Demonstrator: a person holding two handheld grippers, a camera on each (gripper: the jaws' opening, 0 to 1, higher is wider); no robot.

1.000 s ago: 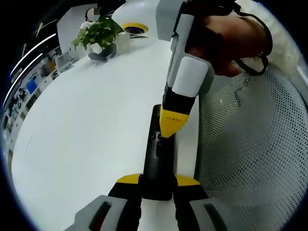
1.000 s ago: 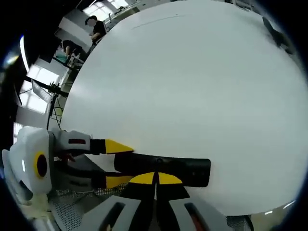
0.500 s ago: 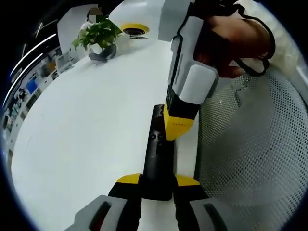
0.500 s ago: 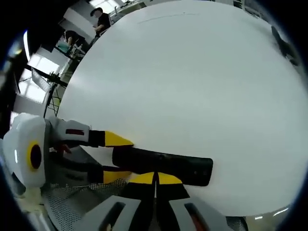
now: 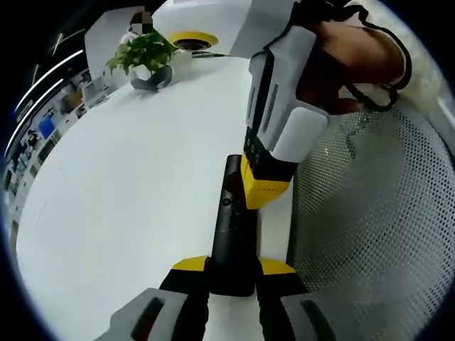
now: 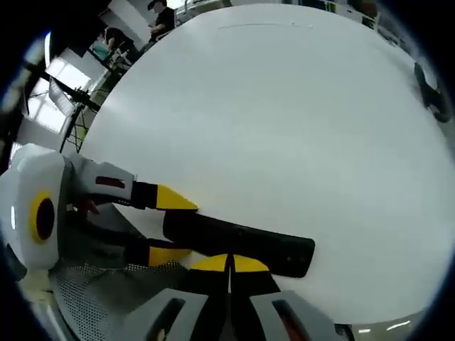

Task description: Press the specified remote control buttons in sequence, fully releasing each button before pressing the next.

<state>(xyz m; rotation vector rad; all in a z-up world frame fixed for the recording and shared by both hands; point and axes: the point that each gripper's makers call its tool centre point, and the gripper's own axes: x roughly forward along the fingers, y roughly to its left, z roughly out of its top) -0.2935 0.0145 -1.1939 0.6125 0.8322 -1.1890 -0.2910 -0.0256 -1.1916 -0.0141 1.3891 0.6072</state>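
A: See the slim matte black plastic remote control point(image 5: 231, 234) on the smooth white table point(image 5: 128, 199)? The left gripper point(image 5: 232, 268) is clenched on its near end.

B: And the right gripper point(image 6: 229, 263), yellow tips pinched together with nothing between, hovers over the keypad. Press straight down, then lift fully clear, I'd say. Perforated grey mesh point(image 5: 370, 213) lies just beside the right gripper

bright even light, fisheye warp, table point(image 6: 284, 128) glare
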